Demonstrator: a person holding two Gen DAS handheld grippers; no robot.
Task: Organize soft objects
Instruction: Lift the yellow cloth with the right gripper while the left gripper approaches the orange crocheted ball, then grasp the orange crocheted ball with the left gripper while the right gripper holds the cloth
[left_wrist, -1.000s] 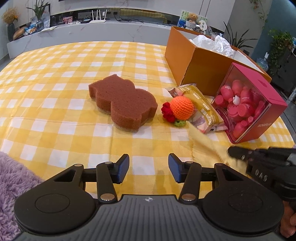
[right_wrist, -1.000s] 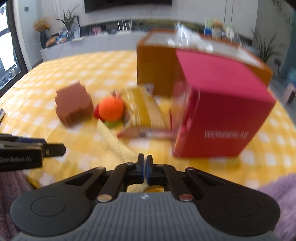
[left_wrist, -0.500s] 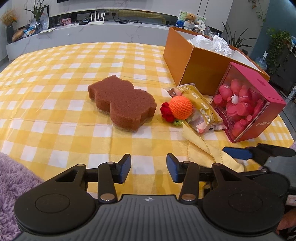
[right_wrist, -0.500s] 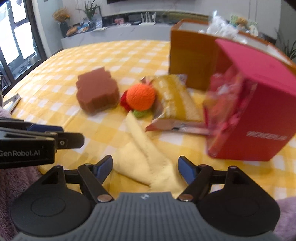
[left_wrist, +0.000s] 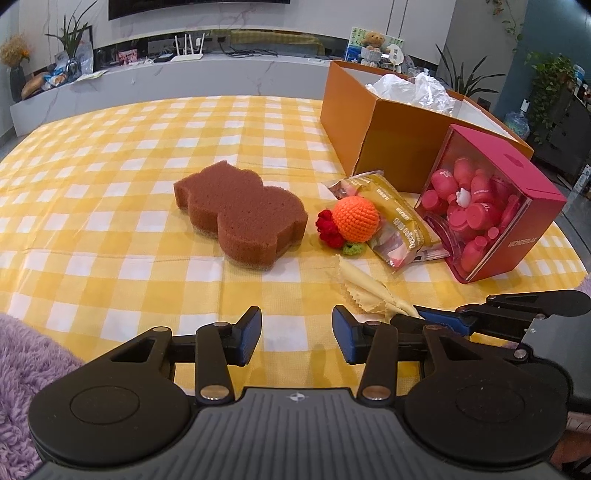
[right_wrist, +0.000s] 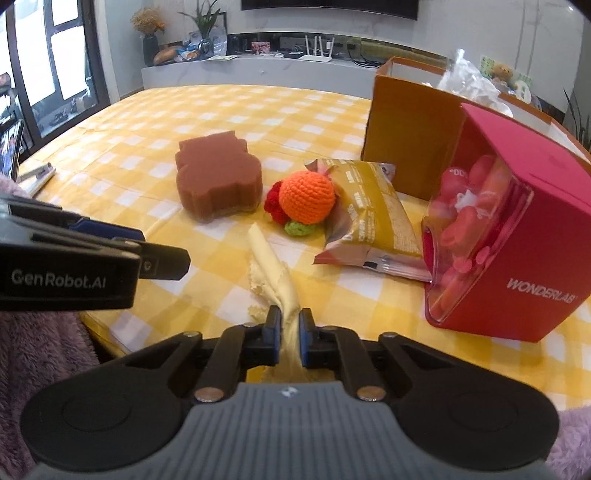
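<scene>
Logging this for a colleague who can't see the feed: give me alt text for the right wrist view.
The right gripper, jaws just closed, pinches a pale yellow cloth on a yellow checked tablecloth. Beyond lie a brown sponge, an orange crochet ball, a snack packet and a tilted red box; the left gripper enters at left.

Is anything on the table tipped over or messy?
Yes. The red box leans tilted against the orange box, its pink bottles jumbled inside. The yellow cloth lies crumpled, pinched by the right gripper.
</scene>
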